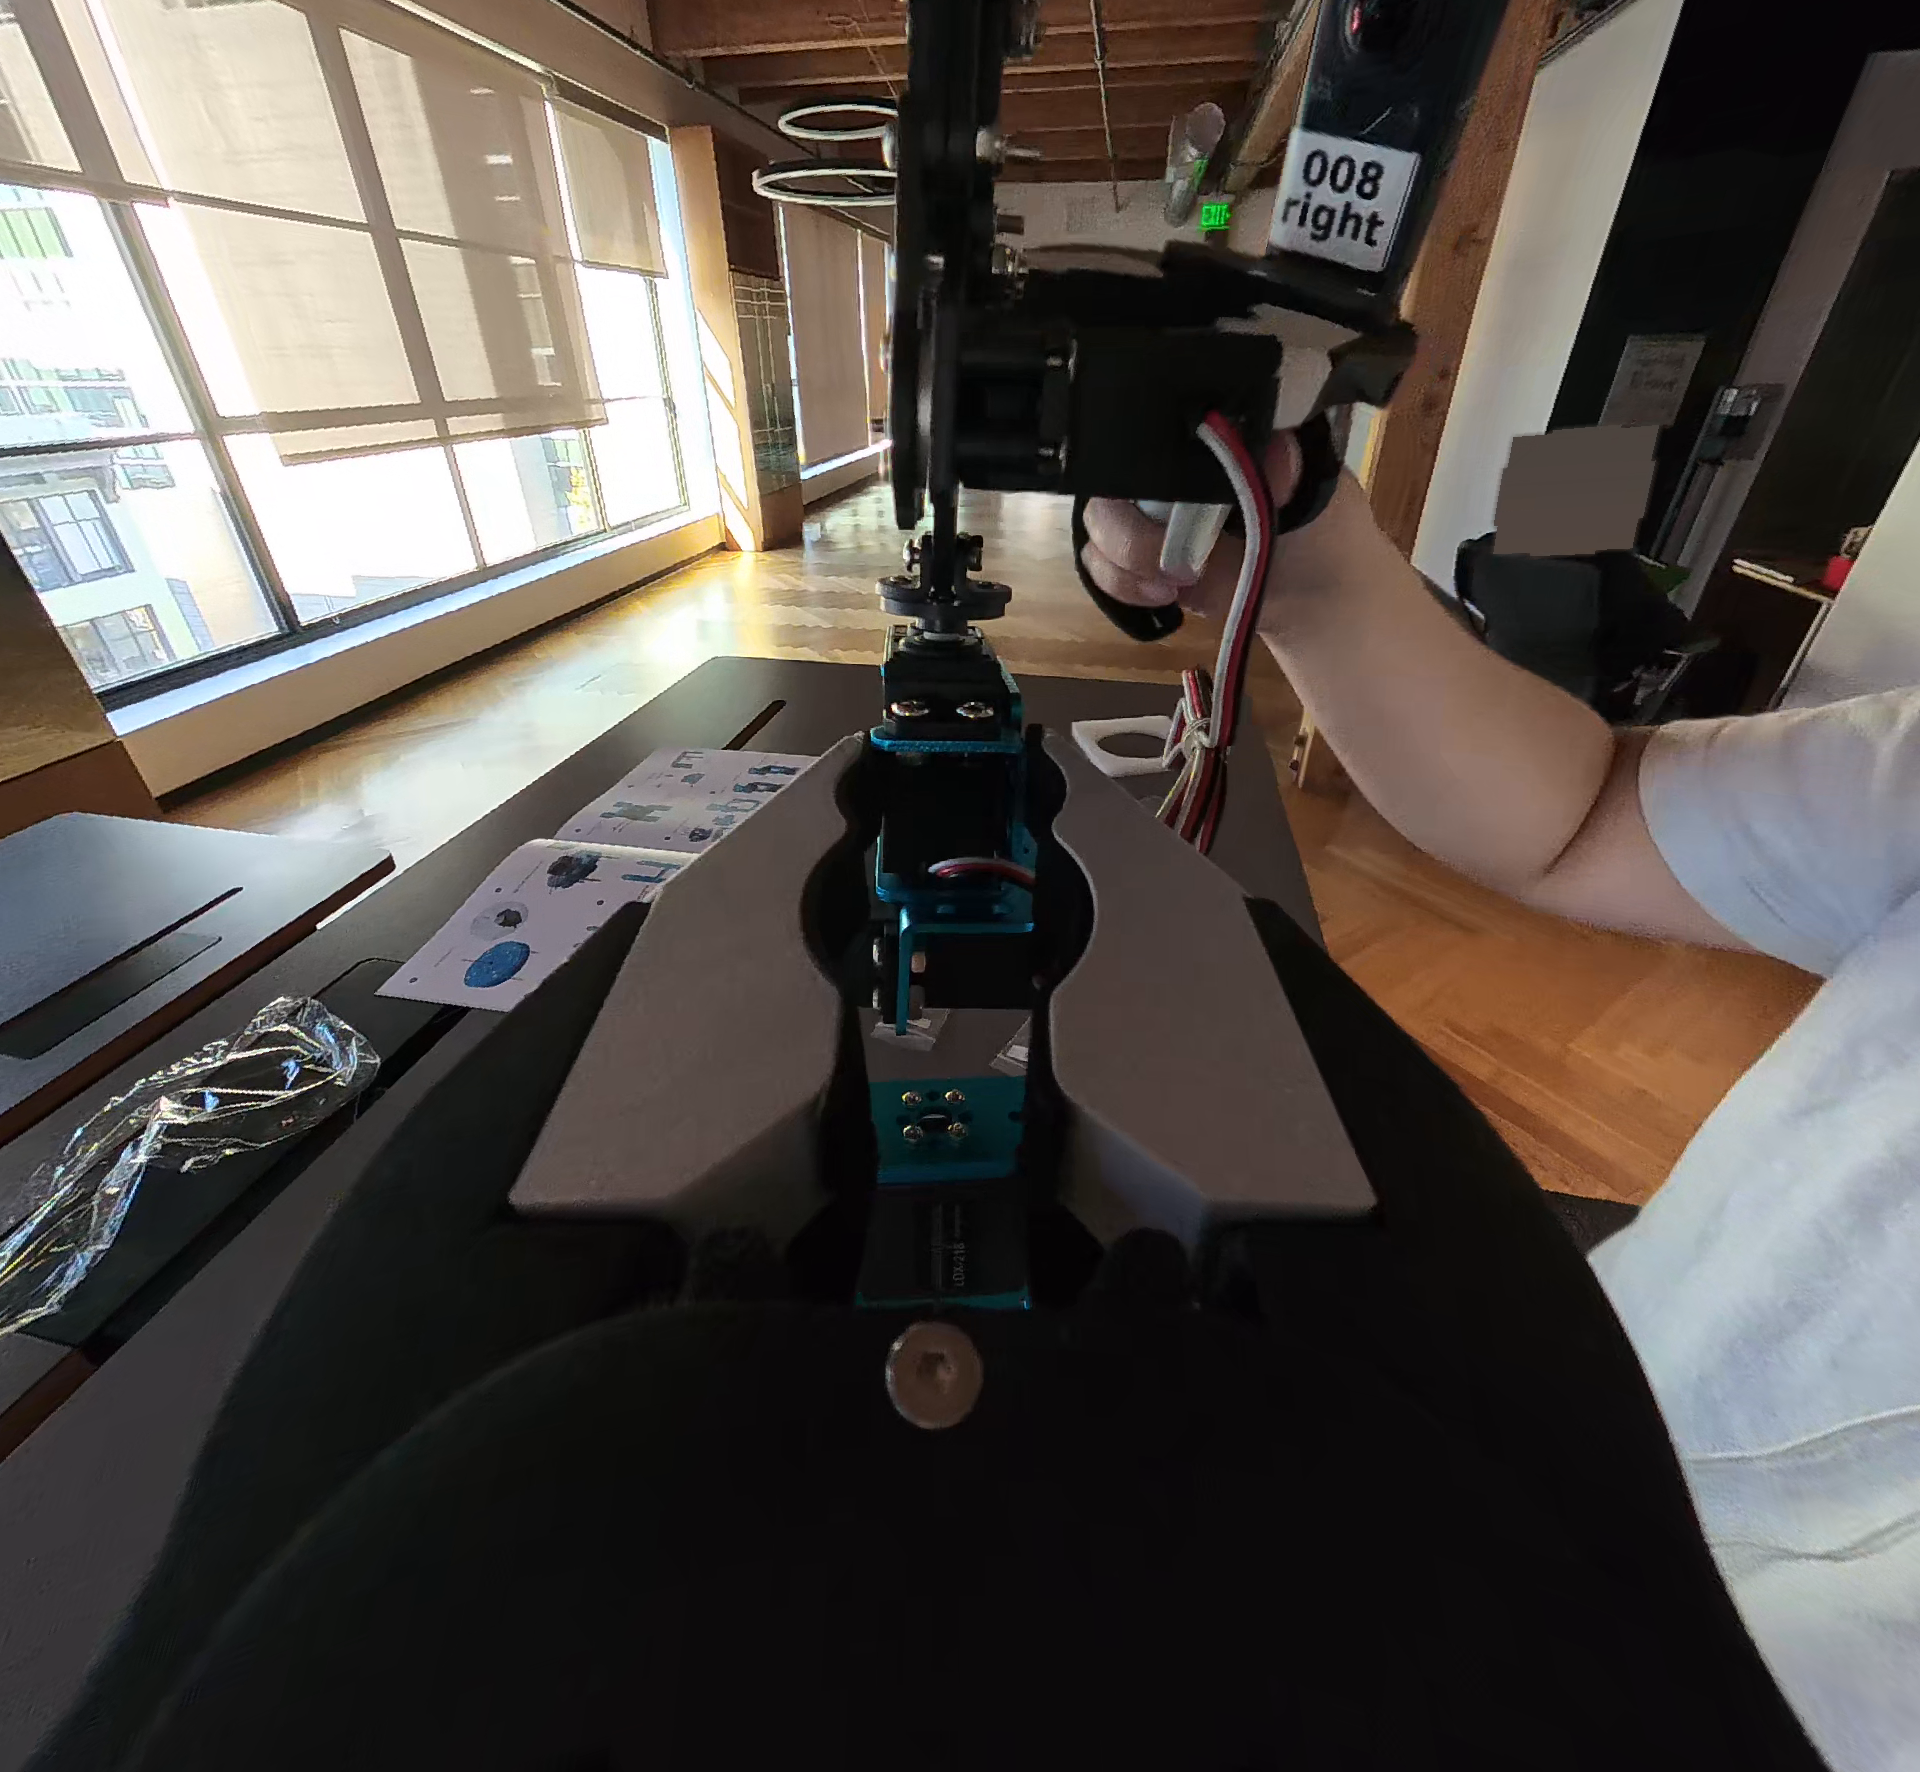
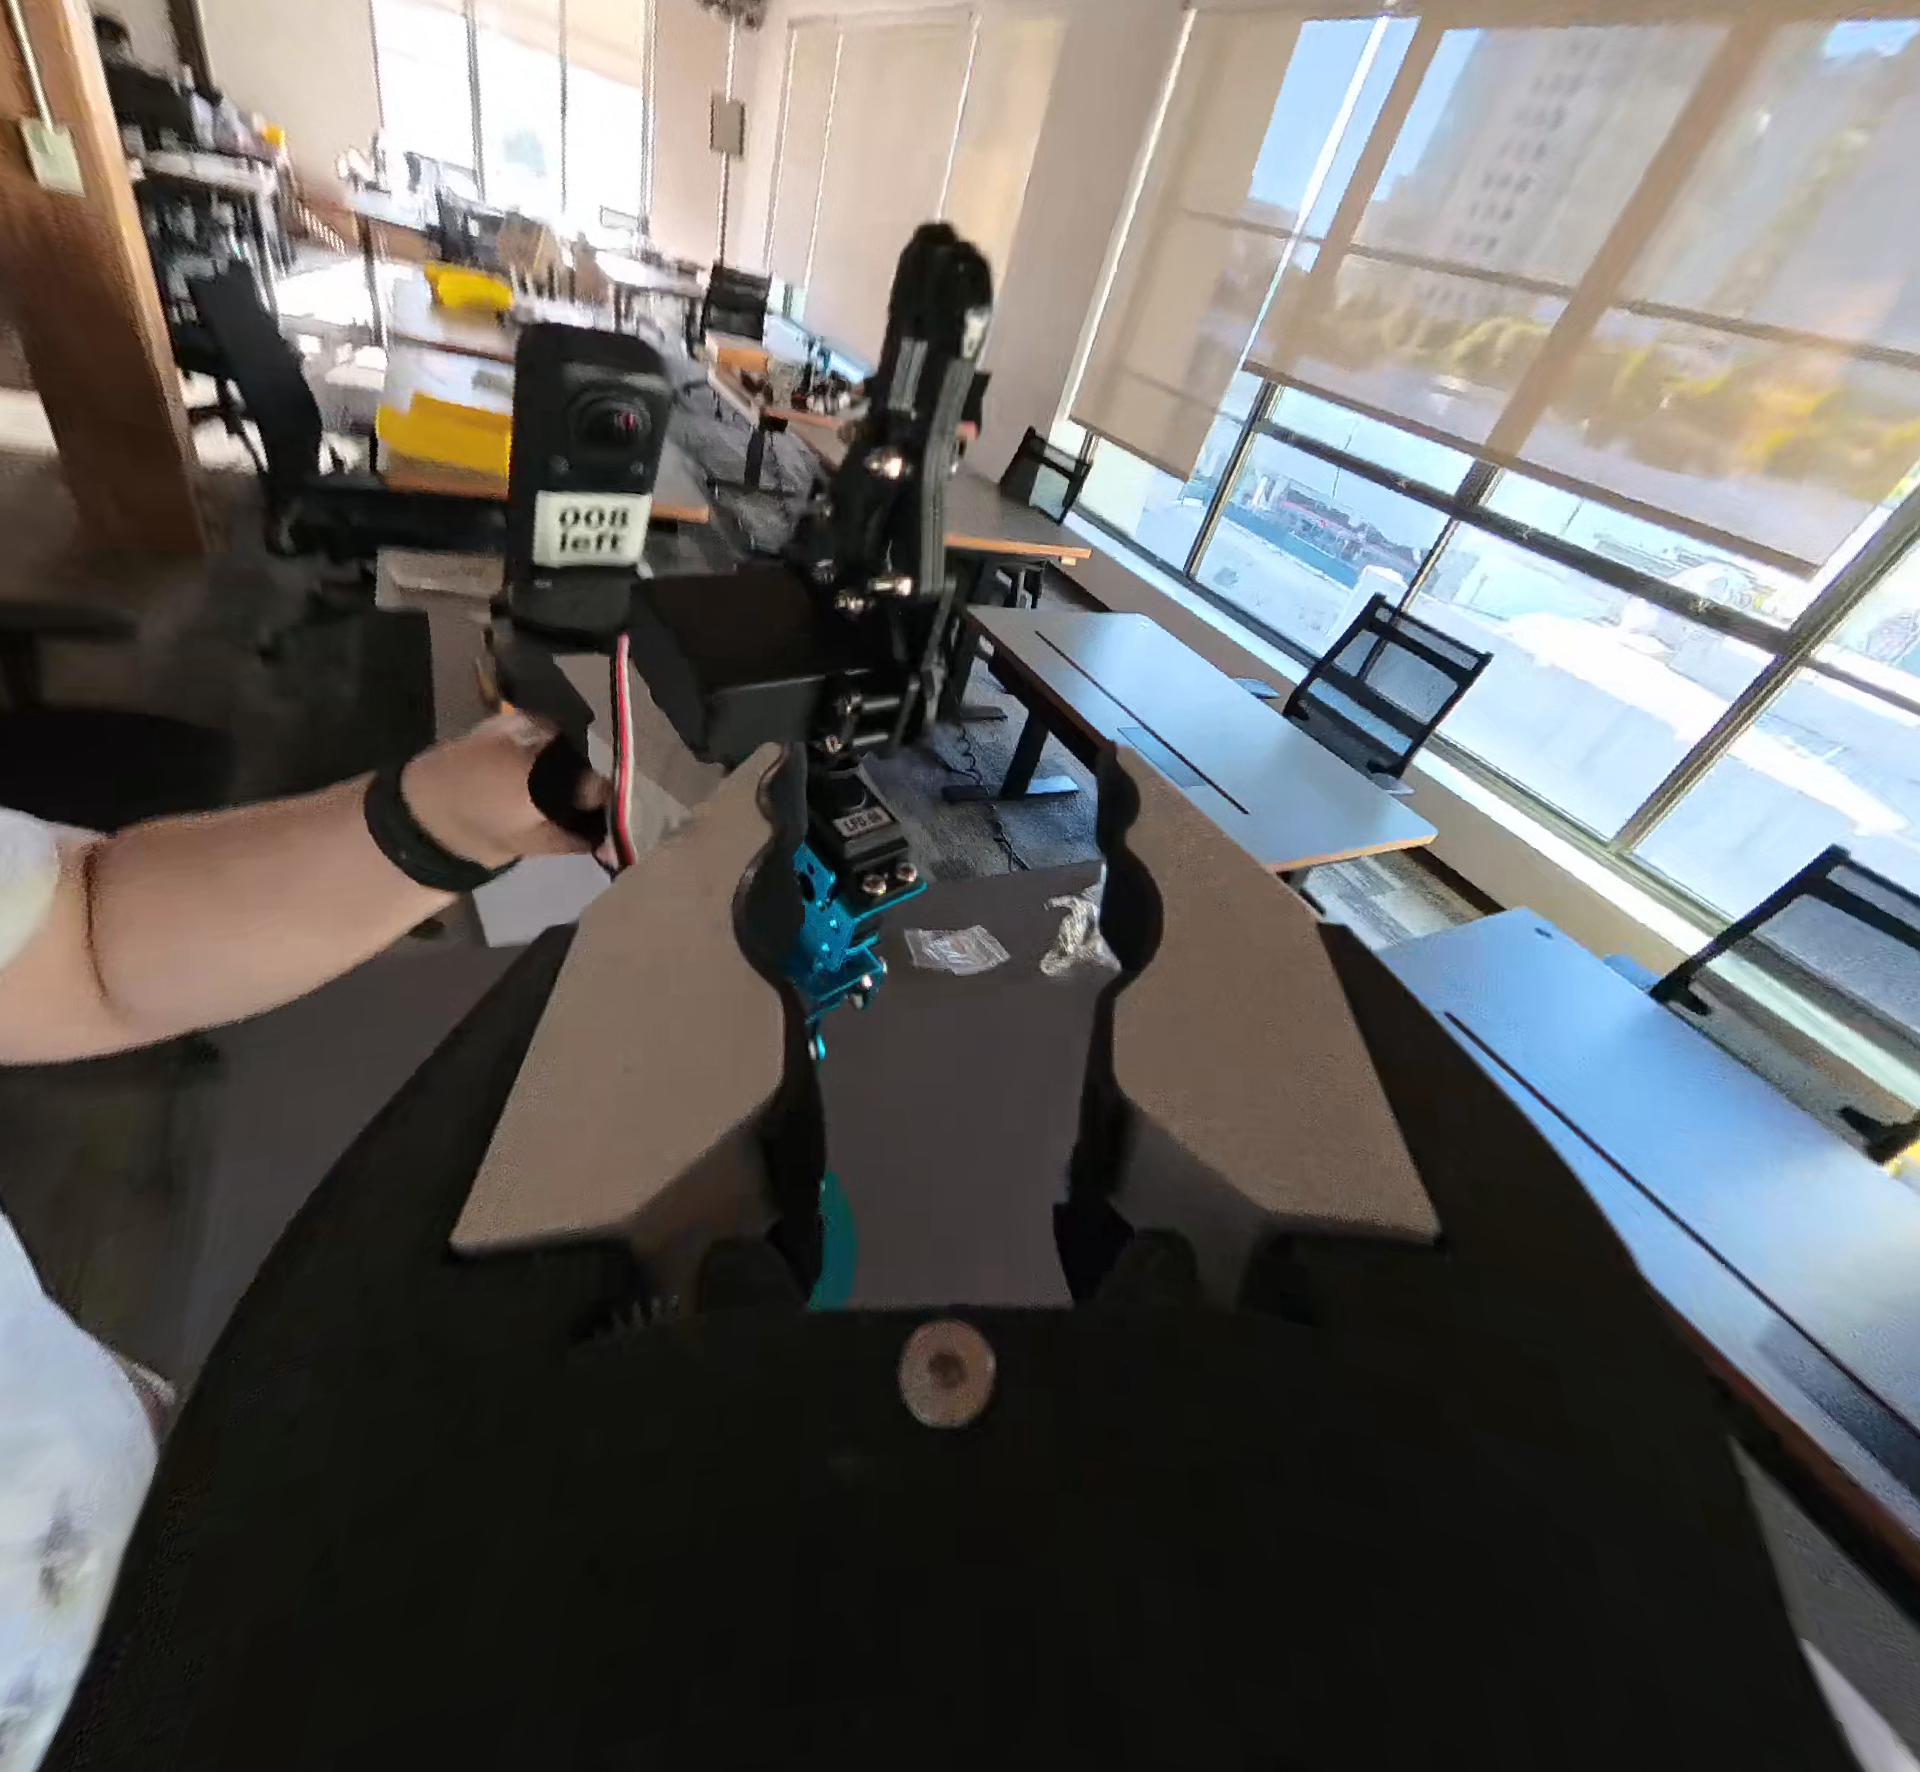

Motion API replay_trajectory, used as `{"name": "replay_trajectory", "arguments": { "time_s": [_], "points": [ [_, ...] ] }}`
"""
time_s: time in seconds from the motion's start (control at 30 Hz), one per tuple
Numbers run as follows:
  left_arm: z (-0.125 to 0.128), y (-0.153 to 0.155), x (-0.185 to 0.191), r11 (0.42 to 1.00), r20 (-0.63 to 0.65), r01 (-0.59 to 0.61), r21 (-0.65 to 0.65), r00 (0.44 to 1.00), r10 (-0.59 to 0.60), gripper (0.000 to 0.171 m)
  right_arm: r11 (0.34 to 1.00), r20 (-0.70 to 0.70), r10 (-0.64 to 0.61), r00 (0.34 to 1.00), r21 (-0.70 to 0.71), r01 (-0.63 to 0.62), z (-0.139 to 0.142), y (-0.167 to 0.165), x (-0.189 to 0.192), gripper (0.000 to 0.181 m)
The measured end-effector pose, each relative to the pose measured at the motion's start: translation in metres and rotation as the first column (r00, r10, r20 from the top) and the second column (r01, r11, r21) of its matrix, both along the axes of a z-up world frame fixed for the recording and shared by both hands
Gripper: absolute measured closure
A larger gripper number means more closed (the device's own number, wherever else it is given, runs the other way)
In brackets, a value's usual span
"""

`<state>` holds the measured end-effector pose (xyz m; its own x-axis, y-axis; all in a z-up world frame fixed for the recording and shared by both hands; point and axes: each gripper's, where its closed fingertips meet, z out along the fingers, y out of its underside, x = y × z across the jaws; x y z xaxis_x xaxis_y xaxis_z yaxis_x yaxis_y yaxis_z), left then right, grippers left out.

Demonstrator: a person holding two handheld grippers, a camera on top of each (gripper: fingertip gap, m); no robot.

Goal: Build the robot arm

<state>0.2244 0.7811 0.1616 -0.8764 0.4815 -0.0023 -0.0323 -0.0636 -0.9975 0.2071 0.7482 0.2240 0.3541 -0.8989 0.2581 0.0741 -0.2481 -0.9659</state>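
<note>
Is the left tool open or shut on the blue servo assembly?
Shut. Both fingers of the left tool press the sides of the blue servo assembly, leaving no gap.

Open-plan office: rows of desks [image 2: 1195,714], chairs [image 2: 1382,683], large windows [image 2: 1558,372].

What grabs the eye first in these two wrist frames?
The small blue-and-black robot arm standing upright at centre, with the left gripper closed round its blue middle section. Next, the right gripper, its fingers spread on either side of the arm. Off to the left on the dark table lie an open instruction sheet and crumpled clear plastic wrap.
</note>
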Motion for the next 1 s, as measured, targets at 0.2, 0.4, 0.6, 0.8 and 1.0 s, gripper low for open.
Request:
{"name": "replay_trajectory", "arguments": {
  "time_s": [0.2, 0.4, 0.6, 0.8, 1.0],
  "points": [
    [0.0, 0.0, 0.001, 1.0, -0.01, -0.019, 0.0, 1.0, 0.019, 0.146, 0.992, 0.125, -0.015, 0.992, 0.123, 0.0, 0.005, 0.016, -0.024, 0.127],
    [-0.001, 0.0, 0.002, 0.997, 0.015, -0.081, 0.002, 0.997, 0.081, 0.147, 0.934, 0.221, -0.181, 0.958, 0.344, 0.097, 0.009, 0.023, -0.035, 0.123],
    [0.0, 0.001, 0.005, 0.986, -0.005, -0.165, -0.039, 0.986, 0.165, 0.148, 0.892, 0.347, -0.444, 0.826, 0.254, 0.373, 0.014, 0.045, -0.029, 0.125],
    [0.0, 0.001, 0.004, 0.989, -0.01, -0.141, -0.053, 0.99, 0.141, 0.148, 0.932, 0.326, -0.356, 0.876, 0.186, 0.31, 0.009, 0.06, -0.022, 0.133],
    [0.0, 0.0, 0.003, 0.99, -0.013, -0.124, -0.064, 0.992, 0.123, 0.148, 0.98, 0.238, -0.006, 0.971, 0.193, -0.041, 0.017, 0.023, -0.028, 0.129]
  ]
}}
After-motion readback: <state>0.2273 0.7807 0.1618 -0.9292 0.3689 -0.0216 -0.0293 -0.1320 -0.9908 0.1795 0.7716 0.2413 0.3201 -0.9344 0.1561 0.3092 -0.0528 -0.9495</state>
